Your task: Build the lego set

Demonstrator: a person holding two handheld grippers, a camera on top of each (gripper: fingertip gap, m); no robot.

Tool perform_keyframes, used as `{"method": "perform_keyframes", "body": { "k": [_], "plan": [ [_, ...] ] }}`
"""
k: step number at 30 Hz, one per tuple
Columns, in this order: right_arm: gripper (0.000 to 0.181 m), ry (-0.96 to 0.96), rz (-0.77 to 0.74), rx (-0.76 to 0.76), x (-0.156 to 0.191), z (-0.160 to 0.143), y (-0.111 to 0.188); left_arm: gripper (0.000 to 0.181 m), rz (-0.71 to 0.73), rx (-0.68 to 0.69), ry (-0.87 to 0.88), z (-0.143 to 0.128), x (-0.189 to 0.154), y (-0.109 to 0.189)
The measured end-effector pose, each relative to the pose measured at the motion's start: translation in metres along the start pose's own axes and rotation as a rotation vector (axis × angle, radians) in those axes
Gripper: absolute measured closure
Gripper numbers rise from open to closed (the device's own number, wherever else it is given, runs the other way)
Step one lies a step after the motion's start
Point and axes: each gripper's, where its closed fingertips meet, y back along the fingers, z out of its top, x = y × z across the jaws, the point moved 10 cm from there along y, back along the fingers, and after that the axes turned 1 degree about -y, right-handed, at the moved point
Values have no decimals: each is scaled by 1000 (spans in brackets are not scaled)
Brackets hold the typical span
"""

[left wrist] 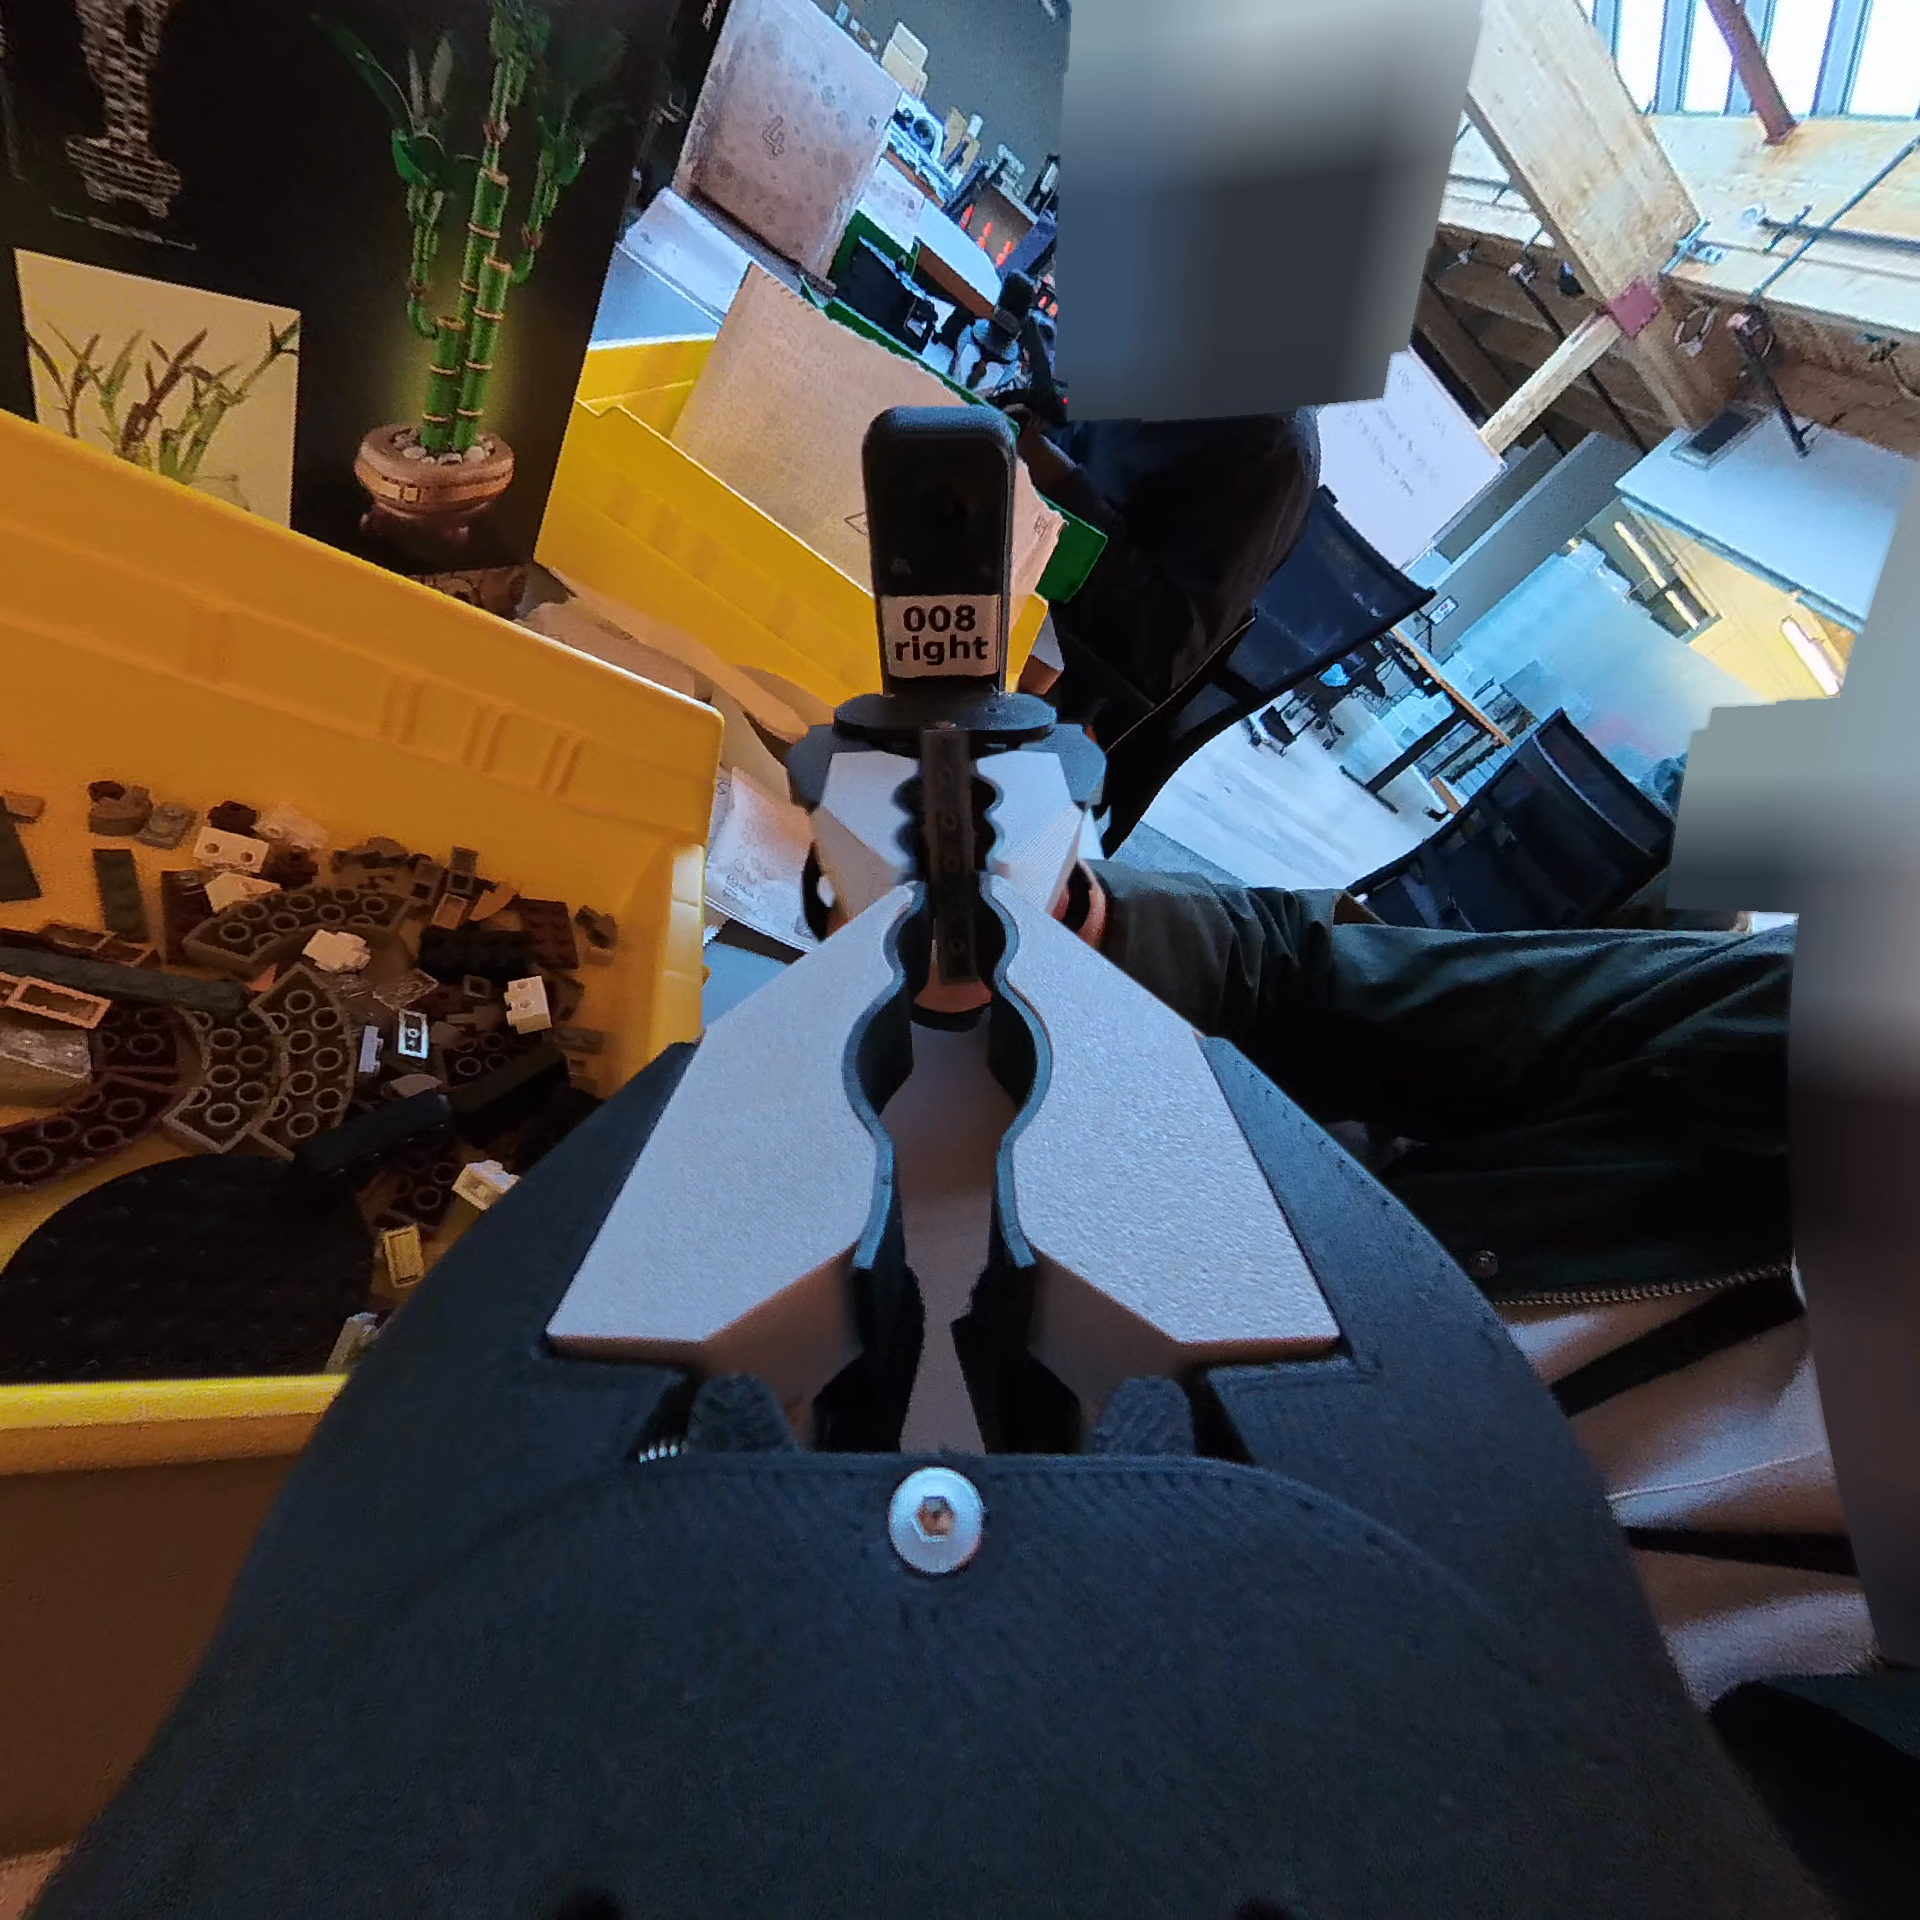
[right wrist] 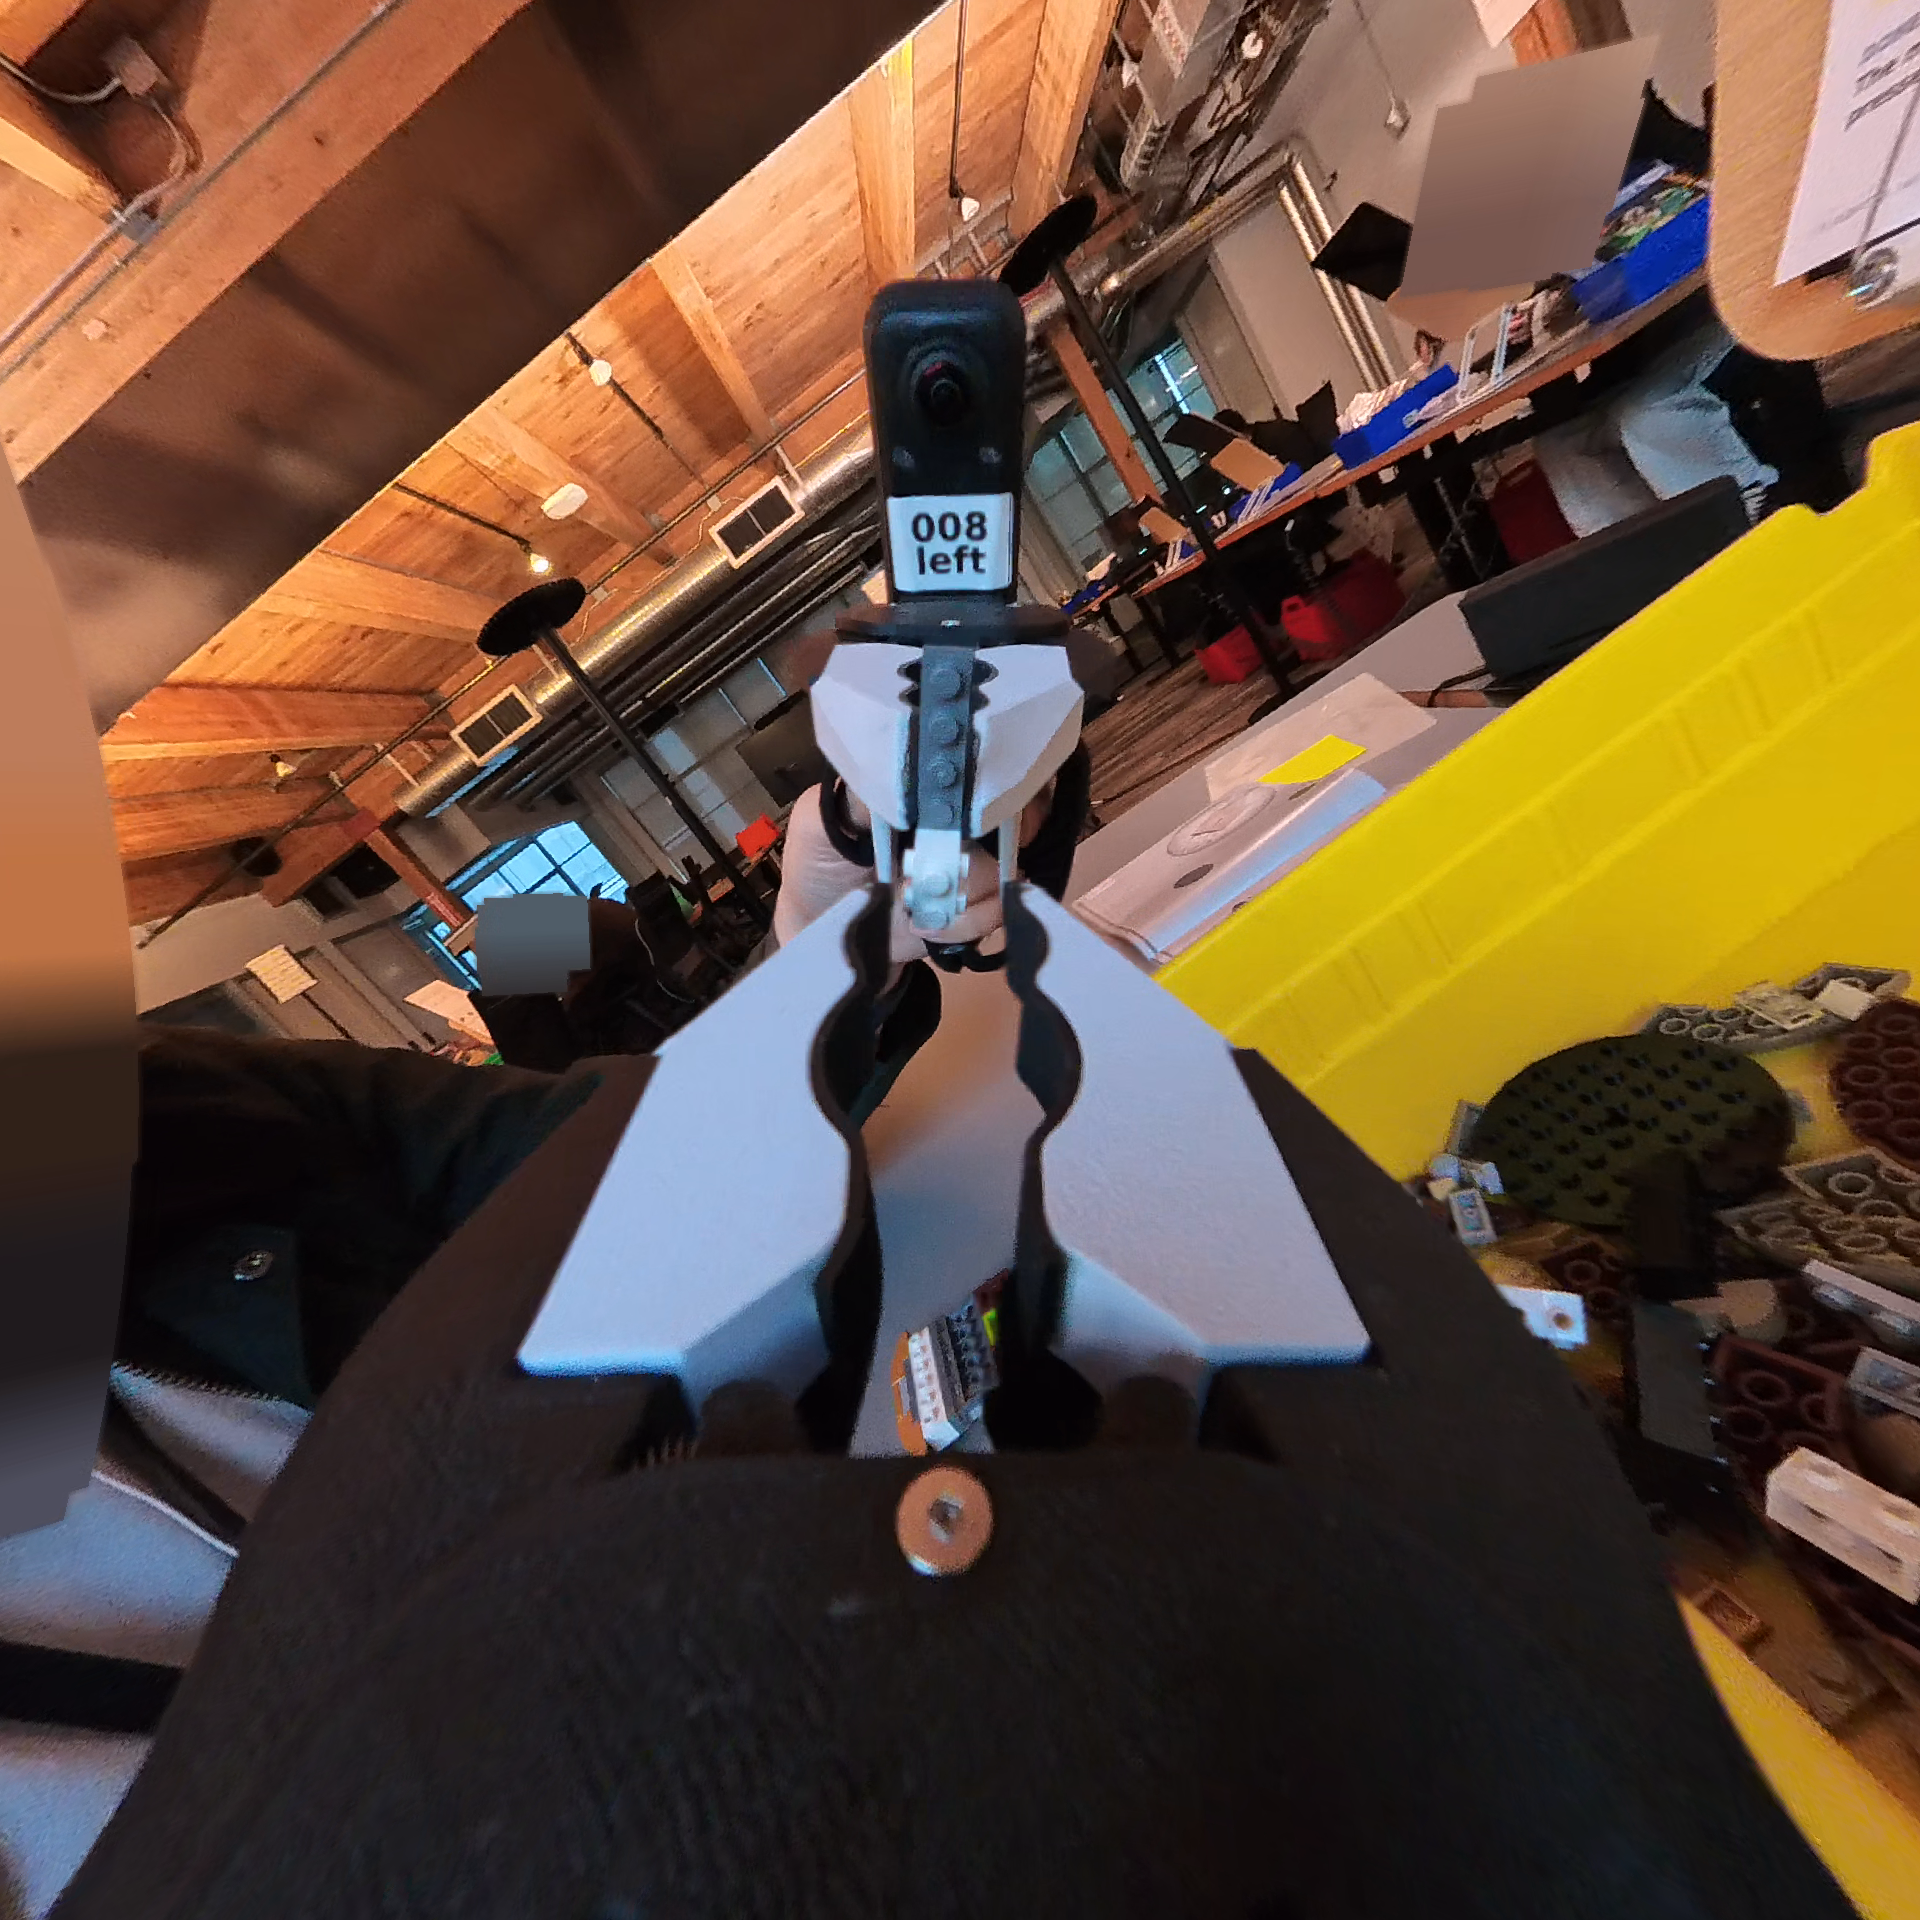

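Most of the set lies loose in the yellow bin (left wrist: 343, 717) — little is built. My left tool (left wrist: 951, 935) is clamped on a dark grey plate (right wrist: 943, 743) bearing a white piece (right wrist: 932, 883); my right tool (right wrist: 940, 914), narrow, grips neither piece as far as I can tell.

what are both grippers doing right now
left gripper: shut on a grey studded plate with a white piece at its end
right gripper: shut on a dark long plate, underside showing
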Motion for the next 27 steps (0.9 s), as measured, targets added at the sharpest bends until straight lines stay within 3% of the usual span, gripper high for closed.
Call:
{"method": "perform_keyframes", "body": {
  "k": [1,4,7,11,14,21,27],
  "plan": [
    [172,8,12,2,1,0,0,175,10,3,-11,0,0,-1],
    [172,2,16,8,2,0,0,175,5,0,-37,1,-2,0],
    [172,75,27,-58,11,5,3,176,-87,-79,-98,3,-7,2],
    [171,479,-84,-71,46,8,0,177,-279,-166,-165,4,-12,6],
    [165,699,-150,-72,62,2,-3,176,-309,-170,-208,4,-17,6],
    [162,541,-96,-94,53,4,-1,176,-254,-132,-244,2,-18,5],
    [164,520,-109,-72,48,4,-1,176,-228,-113,-253,2,-18,4]
  ]
}}
